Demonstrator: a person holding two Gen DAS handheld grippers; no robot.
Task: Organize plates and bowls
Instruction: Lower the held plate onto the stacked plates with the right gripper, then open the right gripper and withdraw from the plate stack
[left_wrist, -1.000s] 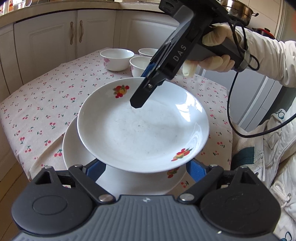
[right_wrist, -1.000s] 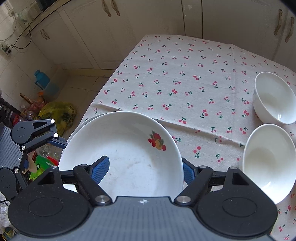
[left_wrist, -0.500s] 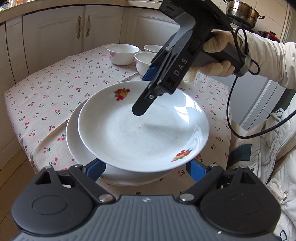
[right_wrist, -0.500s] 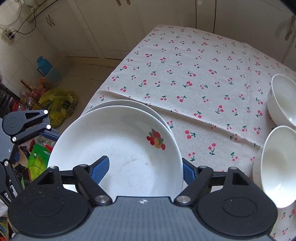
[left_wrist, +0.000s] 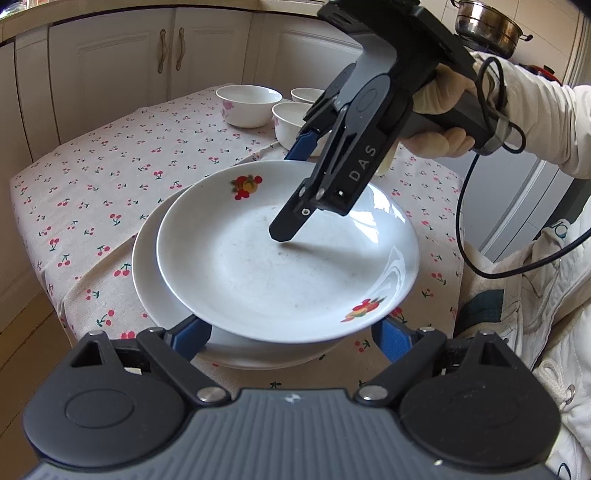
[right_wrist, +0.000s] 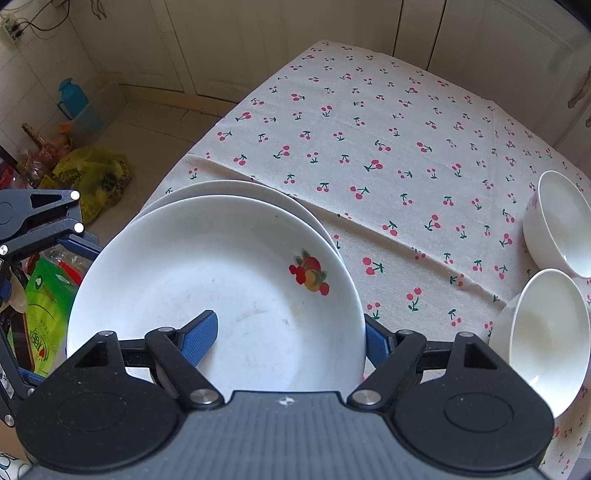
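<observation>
**Now: top plate over the lower plate, not let go**

Basically the top plate (left_wrist: 284, 254) sits lower and closer to square over the lower plate (left_wrist: 147, 258) than a second ago; earlier it rode higher and further off-centre. The lower plate lies on the tablecloth (left_wrist: 110, 166) at the near table edge. My read: stacking step nearly done, release still pending.

Landmark = top plate.

- Left gripper (left_wrist: 291, 332): at the plate's near rim, angled down. Its 2 blue pads straddle the rim from below, 1 each side. Jaws wide; whether the pads actually bear on the plate I can't tell.
- Right gripper (right_wrist: 284, 339): comes in over the plate's far-right side, pointing steeply down. Left pad (right_wrist: 201, 338) is inside the dish, the other pad outside the rim. Jaws fairly wide, no clamp visible, contact unclear.
- Gloved hand (left_wrist: 443, 110) holds the right gripper's handle, up and right of the plate.
- 3 bowls (left_wrist: 249, 103) beyond the plate at the far end of the table, well apart from it, not yet stacked.
- Cabinets (left_wrist: 129, 74) behind those.
</observation>
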